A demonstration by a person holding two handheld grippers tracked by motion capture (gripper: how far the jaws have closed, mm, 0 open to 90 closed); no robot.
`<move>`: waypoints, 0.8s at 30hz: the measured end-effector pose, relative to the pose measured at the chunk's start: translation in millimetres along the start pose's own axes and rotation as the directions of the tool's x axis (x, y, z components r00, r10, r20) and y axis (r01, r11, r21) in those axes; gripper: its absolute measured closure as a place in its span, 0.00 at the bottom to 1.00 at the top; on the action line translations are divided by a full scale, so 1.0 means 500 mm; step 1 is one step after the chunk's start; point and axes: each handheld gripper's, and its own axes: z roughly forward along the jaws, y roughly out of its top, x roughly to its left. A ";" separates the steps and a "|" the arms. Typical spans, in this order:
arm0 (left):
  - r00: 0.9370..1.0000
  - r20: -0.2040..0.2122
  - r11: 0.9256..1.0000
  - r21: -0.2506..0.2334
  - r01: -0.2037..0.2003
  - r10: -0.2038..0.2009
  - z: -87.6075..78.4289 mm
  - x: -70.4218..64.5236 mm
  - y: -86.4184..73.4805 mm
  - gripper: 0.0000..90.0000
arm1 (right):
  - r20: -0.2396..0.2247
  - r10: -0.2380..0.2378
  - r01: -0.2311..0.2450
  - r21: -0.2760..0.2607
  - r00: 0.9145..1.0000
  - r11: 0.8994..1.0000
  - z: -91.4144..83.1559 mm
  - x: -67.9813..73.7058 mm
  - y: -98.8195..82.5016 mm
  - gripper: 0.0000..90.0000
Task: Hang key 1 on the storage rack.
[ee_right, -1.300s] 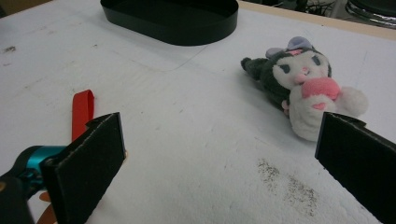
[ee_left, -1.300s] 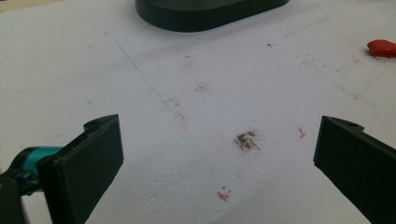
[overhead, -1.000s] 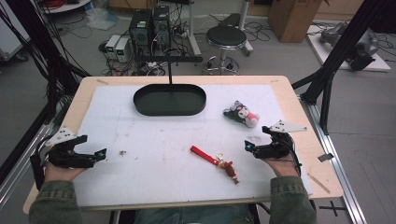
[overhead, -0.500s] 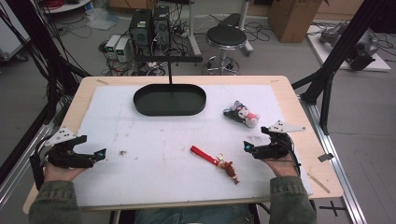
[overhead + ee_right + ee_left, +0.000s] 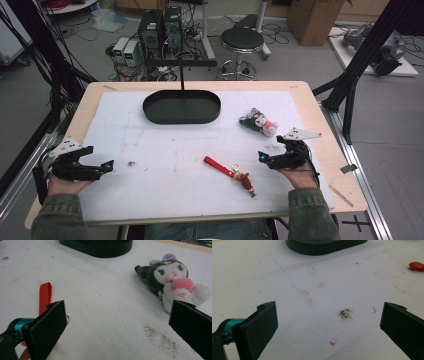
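In the right gripper view the near end of the red strap [image 5: 45, 297] is hidden behind the left-hand jaw, and the plush [image 5: 172, 280] is partly cut by the right-hand jaw. In the left gripper view just the tip of the strap [image 5: 416, 266] shows at the picture's edge, and the tray [image 5: 324, 246] is cropped at the top. The charm on the strap's end is too small to make out from the high view.

The right gripper [image 5: 272, 156] has its jaws spread wide and holds nothing; it sits over the white mat [image 5: 165, 150], with the plush [image 5: 259, 121] just ahead of it and the strap [image 5: 227, 172] near its left. The left gripper [image 5: 100, 167] is likewise spread wide and empty, above bare mat with a dark smudge [image 5: 345, 314] between its jaws, well apart from the strap.
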 end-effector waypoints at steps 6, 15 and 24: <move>1.000 0.001 1.000 -0.001 0.003 -0.003 0.000 -0.001 -0.001 0.02 | -0.009 -0.029 0.029 0.027 1.000 0.999 0.013 0.013 0.015 0.01; 1.000 0.002 1.000 0.002 0.000 0.000 0.001 -0.001 -0.001 0.02 | -0.033 -0.059 0.062 0.083 0.998 0.995 0.045 0.028 0.024 0.01; 1.000 0.002 1.000 0.012 0.004 -0.004 0.004 0.001 -0.005 0.02 | -0.068 -0.090 0.097 0.110 0.994 0.989 0.070 0.048 0.046 0.01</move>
